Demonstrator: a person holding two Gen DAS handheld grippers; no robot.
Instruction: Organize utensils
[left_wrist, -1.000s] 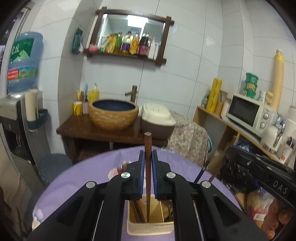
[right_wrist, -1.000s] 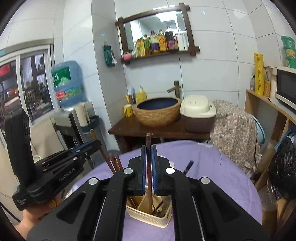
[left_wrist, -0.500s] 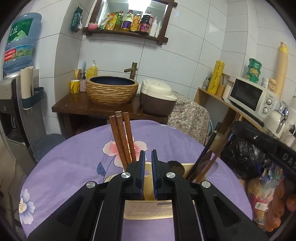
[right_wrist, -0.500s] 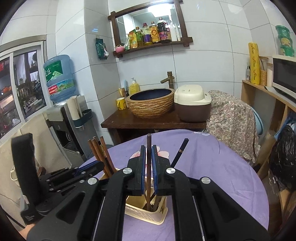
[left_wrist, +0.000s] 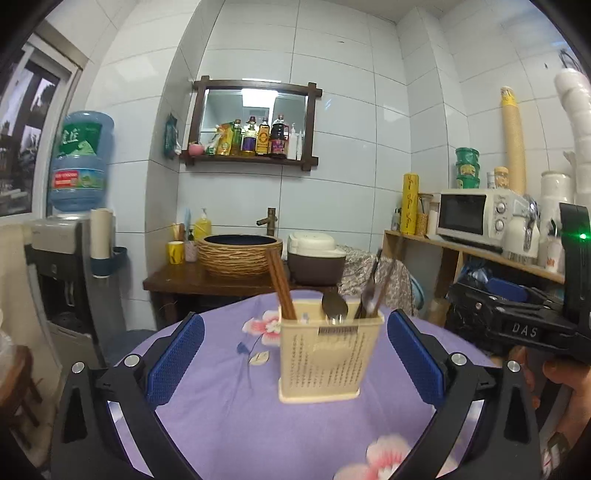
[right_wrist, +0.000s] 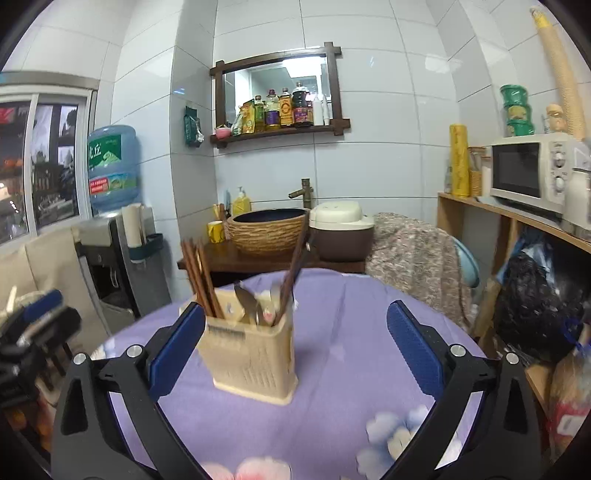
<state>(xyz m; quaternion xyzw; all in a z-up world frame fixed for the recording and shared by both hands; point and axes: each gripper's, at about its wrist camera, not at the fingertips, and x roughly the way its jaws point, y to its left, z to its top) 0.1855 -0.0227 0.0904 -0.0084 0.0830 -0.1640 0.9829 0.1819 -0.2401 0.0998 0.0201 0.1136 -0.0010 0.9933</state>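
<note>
A cream perforated utensil holder stands on the purple flowered tablecloth. It holds brown chopsticks at its left, a metal spoon in the middle and dark chopsticks at its right. My left gripper faces the holder from a short way back; its jaws are opening wide and the pads touch nothing. In the right wrist view the holder stands ahead, left of centre, with brown chopsticks and a leaning dark chopstick. My right gripper is likewise opening and grips nothing.
The round table's far edge faces a dark wooden stand with a woven basin and a rice cooker. A water dispenser stands at the left, and a shelf with a microwave at the right. A hand holds the other gripper at the right.
Both grippers let go of the chopsticks they held over the holder, left first, then right. Both have drawn back and down, and their jaws have gone from shut to wide open.
</note>
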